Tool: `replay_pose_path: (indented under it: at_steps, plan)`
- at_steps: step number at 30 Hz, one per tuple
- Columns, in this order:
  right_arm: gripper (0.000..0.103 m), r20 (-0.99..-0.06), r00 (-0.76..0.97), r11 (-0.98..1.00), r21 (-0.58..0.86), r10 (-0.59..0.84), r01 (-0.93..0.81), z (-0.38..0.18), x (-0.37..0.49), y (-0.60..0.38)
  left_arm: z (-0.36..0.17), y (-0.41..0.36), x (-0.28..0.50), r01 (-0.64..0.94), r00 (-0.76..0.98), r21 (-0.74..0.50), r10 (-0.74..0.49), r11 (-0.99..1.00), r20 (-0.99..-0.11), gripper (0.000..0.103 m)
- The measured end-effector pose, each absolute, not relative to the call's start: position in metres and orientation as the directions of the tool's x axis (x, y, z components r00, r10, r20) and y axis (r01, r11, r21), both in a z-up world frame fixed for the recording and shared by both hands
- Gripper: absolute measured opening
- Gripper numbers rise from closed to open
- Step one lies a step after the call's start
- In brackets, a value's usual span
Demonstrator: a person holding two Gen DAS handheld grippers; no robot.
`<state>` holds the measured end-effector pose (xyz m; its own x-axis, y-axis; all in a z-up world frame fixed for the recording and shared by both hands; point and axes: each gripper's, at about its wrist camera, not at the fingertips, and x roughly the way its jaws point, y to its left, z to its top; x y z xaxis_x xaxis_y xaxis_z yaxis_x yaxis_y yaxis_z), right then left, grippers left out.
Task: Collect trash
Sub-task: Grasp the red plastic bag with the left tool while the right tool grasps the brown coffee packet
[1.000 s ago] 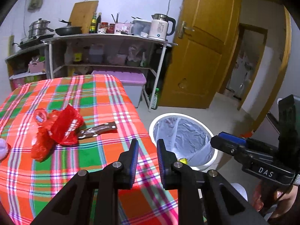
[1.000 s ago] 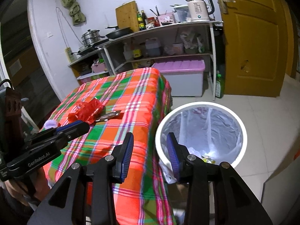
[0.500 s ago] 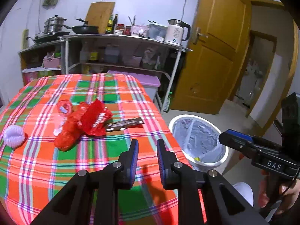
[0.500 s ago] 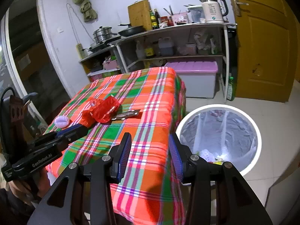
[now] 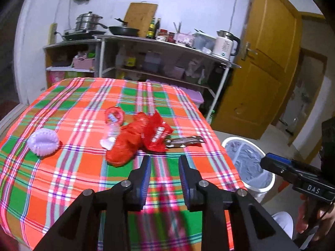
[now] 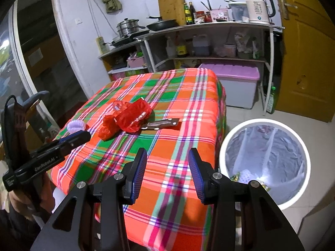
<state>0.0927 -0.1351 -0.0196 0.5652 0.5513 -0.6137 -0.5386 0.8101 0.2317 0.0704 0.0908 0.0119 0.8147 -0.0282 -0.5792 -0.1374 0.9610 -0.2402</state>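
On the plaid tablecloth (image 5: 62,179) lies a heap of trash: a crumpled red plastic bag (image 5: 138,140) (image 6: 125,119), a red-capped clear cup (image 5: 113,123), a dark brown wrapper (image 5: 184,141) (image 6: 161,123) and a lilac paper cup liner (image 5: 43,141) (image 6: 75,125). My left gripper (image 5: 163,163) hovers just short of the red bag, its jaws opening with nothing between them. My right gripper (image 6: 167,159) stands open and empty over the table's near edge. A white bin (image 6: 264,165) (image 5: 247,163) with a grey liner stands on the floor to the right of the table.
A metal shelf rack (image 6: 209,41) with pots, bottles and a kettle (image 6: 257,6) lines the back wall. A lilac-lidded storage box (image 6: 236,83) sits under it. A yellow door (image 5: 261,73) is at the right. A hand (image 5: 307,215) holds the other gripper.
Both views have swung left from the bin toward the table, so the trash heap now sits nearer the middle. The left jaws have spread wider apart. The right jaws look much the same.
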Motion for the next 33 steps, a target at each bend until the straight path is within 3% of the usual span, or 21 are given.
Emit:
replay_pose_path:
  at_steps: [7, 11, 19, 33]
  plan:
    - [0.043, -0.627, 0.543, 0.800, 0.233, 0.558, -0.553, -0.025, 0.101, -0.120, 0.005, 0.113, 0.074, -0.190, 0.807, -0.240, 0.012, 0.952, -0.591, 0.028]
    - [0.043, -0.633, 0.533, 0.795, 0.232, 0.561, -0.561, -0.028, 0.106, -0.113, -0.001, 0.125, 0.081, -0.215, 0.799, -0.235, 0.032, 0.948, -0.601, 0.038]
    - [0.043, -0.648, 0.521, 0.796, 0.233, 0.555, -0.558, -0.034, 0.118, -0.105, -0.011, 0.138, 0.101, -0.214, 0.785, -0.211, 0.039, 0.954, -0.619, 0.045]
    - [0.043, -0.676, 0.501, 0.783, 0.189, 0.541, -0.592, -0.046, 0.152, -0.074, -0.040, 0.145, 0.137, -0.188, 0.722, -0.171, 0.018, 0.967, -0.692, 0.046]
